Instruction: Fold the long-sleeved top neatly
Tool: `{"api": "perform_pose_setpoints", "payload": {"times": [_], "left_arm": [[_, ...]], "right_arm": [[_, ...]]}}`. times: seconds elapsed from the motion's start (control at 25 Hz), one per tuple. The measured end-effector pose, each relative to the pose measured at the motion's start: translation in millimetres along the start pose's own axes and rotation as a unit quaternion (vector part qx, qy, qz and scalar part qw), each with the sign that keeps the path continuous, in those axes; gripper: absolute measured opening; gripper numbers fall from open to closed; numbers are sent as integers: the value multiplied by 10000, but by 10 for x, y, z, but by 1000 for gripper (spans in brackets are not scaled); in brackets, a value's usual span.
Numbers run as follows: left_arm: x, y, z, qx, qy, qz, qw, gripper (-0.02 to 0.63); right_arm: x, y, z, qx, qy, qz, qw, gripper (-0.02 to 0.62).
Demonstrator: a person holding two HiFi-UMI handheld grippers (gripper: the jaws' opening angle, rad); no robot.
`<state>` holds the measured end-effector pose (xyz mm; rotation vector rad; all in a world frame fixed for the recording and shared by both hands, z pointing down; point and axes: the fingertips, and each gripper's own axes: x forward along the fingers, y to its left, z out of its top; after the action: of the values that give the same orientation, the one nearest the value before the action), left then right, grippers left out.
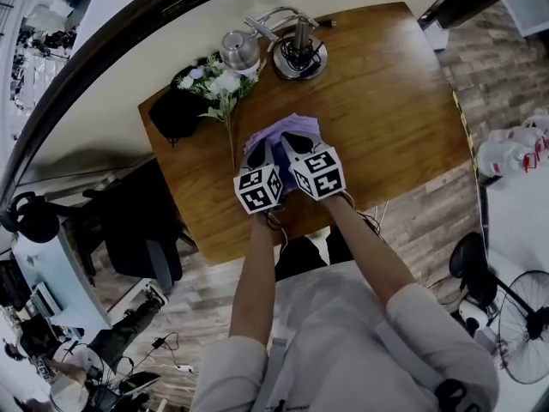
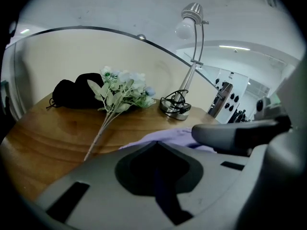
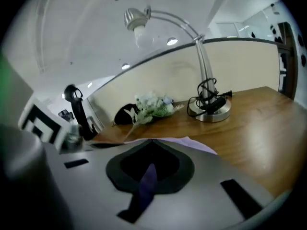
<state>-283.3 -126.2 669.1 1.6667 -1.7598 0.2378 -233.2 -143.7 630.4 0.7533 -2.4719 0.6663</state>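
Wooden table (image 1: 386,101) mid-frame bears the lilac top (image 1: 296,125), its near edge clamped by left gripper (image 1: 262,154) and right gripper (image 1: 297,142) side by side, probably so 1 fold travels evenly.

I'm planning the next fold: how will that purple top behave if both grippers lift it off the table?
Probably floppy: the purple top lies bunched and creased, so unheld parts would likely sag. Likely light: thin folds fit inside the shut left gripper and right gripper. It may slide easily on the smooth table.
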Motion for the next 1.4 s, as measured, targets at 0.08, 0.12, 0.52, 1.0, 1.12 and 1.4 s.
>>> {"api": "perform_pose_setpoints", "payload": {"times": [0.08,0.12,0.52,1.0,1.12,1.4], "left_arm": [[7,32,-4,-133,42,42,9999,23],[19,44,-2,-182,65,53,9998,23],[69,73,-34,-62,236,285,9993,23],[99,83,-3,-80,348,93,9993,23],[-91,-5,195,299,64,65,9995,25],[-780,-36,328,781,-249,-120,9966,25]], "right_arm": [[146,-150,-109,38,251,-193,9995,6],[163,-235,-130,210,290,-262,9990,5],[252,-336,-278,-9,786,-749,9941,6],[245,-338,-214,469,720,-303,9958,6],[-24,-343,55,500,261,-392,9976,5],[-708,-29,-91,-35,173,-585,9981,5]]}}
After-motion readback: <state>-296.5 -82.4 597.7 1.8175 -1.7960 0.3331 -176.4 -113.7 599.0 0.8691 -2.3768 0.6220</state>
